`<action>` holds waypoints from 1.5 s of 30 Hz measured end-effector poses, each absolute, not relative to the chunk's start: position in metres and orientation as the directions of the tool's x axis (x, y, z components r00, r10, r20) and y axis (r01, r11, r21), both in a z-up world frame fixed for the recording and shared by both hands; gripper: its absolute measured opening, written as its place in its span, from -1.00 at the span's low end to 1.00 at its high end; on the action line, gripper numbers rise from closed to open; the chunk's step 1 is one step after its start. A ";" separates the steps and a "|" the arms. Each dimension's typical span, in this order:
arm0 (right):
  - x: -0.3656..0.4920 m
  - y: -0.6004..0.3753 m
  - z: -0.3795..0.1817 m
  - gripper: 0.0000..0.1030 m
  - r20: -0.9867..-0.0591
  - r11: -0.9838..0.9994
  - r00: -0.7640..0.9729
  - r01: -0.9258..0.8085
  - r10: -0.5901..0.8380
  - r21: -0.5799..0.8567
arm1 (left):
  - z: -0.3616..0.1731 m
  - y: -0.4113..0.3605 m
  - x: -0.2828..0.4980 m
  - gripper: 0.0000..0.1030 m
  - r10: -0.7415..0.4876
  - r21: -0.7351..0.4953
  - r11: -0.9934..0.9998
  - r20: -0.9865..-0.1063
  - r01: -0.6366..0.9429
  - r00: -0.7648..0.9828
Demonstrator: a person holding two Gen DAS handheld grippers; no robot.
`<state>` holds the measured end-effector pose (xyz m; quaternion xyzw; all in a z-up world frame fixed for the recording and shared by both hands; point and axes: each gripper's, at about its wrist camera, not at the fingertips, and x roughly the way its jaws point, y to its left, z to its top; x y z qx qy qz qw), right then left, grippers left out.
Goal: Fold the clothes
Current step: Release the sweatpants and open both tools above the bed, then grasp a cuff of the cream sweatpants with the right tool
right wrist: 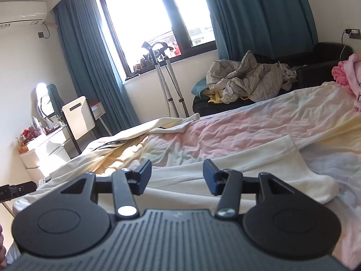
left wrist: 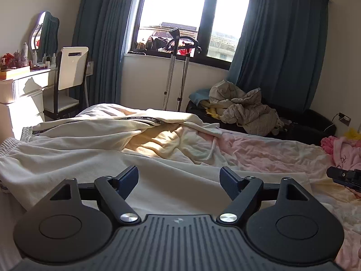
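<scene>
A cream pair of trousers (left wrist: 74,155) lies spread across the bed, its elastic waistband (left wrist: 10,145) at the left and a leg stretching right. In the right wrist view the leg (right wrist: 259,164) ends in a cuff (right wrist: 325,190) at the right. My left gripper (left wrist: 179,178) is open and empty, just above the cream fabric. My right gripper (right wrist: 177,175) is open and empty over the leg. Each gripper's tip shows at the edge of the other's view: the right one (left wrist: 345,176) and the left one (right wrist: 18,189).
The bed has a rumpled pink and yellow sheet (left wrist: 259,151). A pink garment (left wrist: 345,151) lies at its right. Beyond stand a black sofa with piled bedding (left wrist: 246,108), a garment steamer (left wrist: 173,72), a white chair (left wrist: 71,76) and a dressing table (left wrist: 20,83).
</scene>
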<state>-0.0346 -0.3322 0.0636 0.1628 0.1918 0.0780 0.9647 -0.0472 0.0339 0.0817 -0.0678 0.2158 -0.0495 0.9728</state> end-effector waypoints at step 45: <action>0.451 -0.238 -0.077 0.42 -0.444 0.595 0.844 0.198 0.301 0.779 | -0.049 0.068 0.107 0.67 -0.301 -0.320 0.933 -0.440 0.165 0.846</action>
